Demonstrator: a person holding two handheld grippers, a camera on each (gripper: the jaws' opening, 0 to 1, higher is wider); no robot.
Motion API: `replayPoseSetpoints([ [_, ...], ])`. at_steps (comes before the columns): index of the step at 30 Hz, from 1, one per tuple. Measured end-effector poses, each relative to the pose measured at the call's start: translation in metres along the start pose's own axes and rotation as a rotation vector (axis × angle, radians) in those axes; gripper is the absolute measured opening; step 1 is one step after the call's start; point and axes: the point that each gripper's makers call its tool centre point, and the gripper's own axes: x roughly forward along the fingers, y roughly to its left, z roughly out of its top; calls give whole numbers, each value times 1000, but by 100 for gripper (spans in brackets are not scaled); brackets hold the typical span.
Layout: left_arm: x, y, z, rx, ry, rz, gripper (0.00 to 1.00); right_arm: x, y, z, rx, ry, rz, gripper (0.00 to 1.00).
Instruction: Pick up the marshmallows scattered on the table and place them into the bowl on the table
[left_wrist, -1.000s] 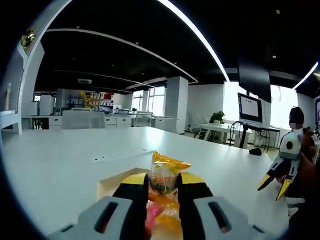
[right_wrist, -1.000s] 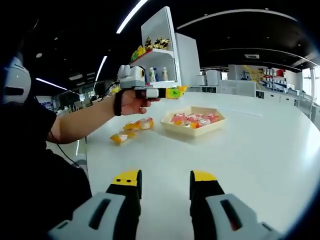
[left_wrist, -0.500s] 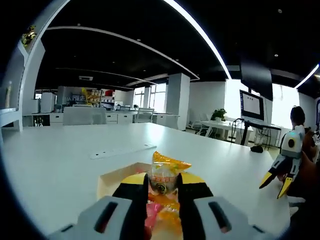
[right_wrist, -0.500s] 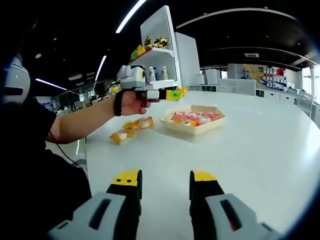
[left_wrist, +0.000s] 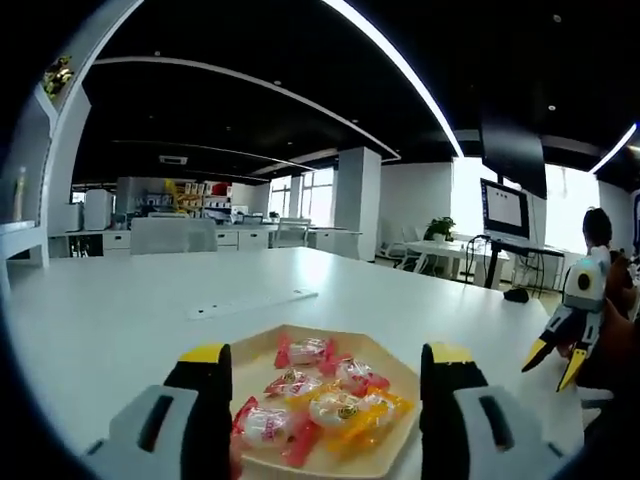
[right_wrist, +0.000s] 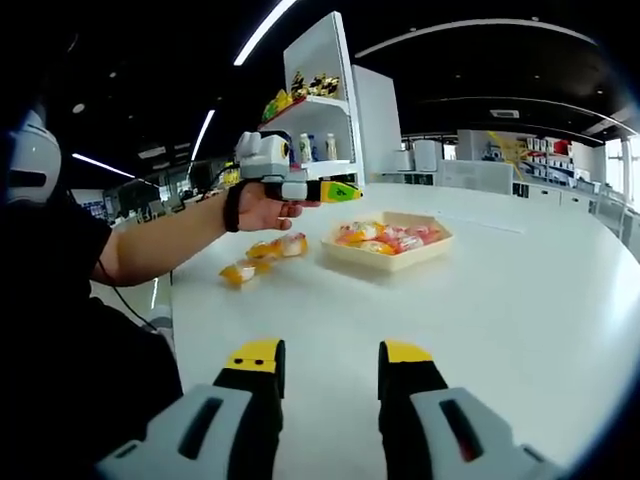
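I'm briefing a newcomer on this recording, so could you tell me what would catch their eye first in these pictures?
The tray of bright pink and yellow sweets stands out, sitting between the open jaws of the left hand-held gripper. In the right gripper view, three more sweets lie on the white table beside the tray, under the person's outstretched hand.
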Motion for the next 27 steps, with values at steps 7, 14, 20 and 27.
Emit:
replayPoseSetpoints([
  [7, 0, 5, 0, -4, 3, -8, 74, 0, 0, 0, 1, 0, 1, 36],
  [14, -4, 1, -2, 8, 5, -15, 75, -1, -2, 0, 5, -1, -3, 36],
  [20, -11, -1, -2, 12, 6, -34, 74, -1, 0, 2, 5, -8, 3, 37],
  [27, -24, -8, -2, 39, 10, -52, 74, -1, 1, 3, 5, -10, 1, 37],
])
